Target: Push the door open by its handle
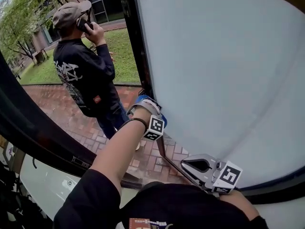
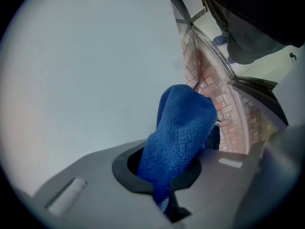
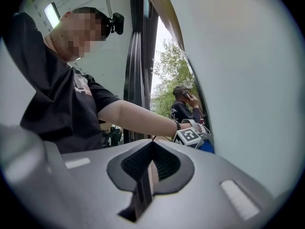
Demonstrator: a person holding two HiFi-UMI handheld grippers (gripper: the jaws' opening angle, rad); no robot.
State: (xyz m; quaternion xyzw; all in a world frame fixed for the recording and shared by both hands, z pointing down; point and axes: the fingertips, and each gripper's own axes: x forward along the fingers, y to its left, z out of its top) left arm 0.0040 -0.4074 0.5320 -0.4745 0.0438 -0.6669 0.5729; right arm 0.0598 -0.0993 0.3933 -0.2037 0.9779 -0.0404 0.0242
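The door (image 1: pixel 224 80) fills the right of my head view as a pale, smooth panel swung outward, its dark edge (image 1: pixel 136 42) running up beside my reaching arm. I can't make out a handle on it. My left gripper (image 1: pixel 147 108) is at that edge, clenched on a blue cloth (image 2: pixel 183 128) that bulges out of the jaws toward the panel. My right gripper (image 1: pixel 193 166) hangs low by my body, jaws pressed together on nothing. Just beyond the opening, a person (image 1: pixel 86 75) stands on the brick path (image 1: pixel 62 109) with their back to me, phone at the ear. If I shove hard, the door could swing into them, and the cloth may skid on the slick panel and cost me my push.
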